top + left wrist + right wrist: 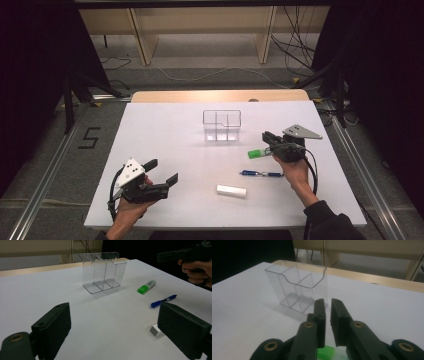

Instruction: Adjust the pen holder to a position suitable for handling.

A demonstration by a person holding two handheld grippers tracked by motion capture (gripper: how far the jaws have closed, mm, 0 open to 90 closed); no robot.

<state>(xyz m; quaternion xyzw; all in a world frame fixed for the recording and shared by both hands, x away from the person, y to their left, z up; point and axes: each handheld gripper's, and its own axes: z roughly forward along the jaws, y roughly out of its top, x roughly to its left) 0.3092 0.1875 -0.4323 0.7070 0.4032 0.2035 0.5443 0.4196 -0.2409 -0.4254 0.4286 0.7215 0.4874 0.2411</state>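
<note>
Hovering at the right of the high view, the right gripper (266,140) hangs just above the green highlighter (255,153), which lies on the white counter (165,150) right of centre, below and to the right of the clear organizer (222,125). In the right gripper view its fingers (320,315) stand nearly pressed together with a thin gap and nothing between them, and a patch of the highlighter's green (327,353) shows low in the frame beneath them; this looks like a hand lining up over the marker before spreading to take it, though whether the tips touch it I cannot tell. The organizer (297,288) stands upright in the upper middle of that view, its compartments bare, which fits its being the likely place for the loose items. The left gripper (159,172) rests low at the lower left of the high view, fingers (53,327) spread wide and holding nothing, probably parked clear of the work while aimed across the counter. Along its line of sight lie the highlighter (146,286), the blue pen (163,300) and a white eraser (154,330) peeking from behind the right-hand finger. In the high view the pen (261,173) lies below the highlighter, and the eraser (231,190) sits lower still, near centre bottom, apart from both.
</note>
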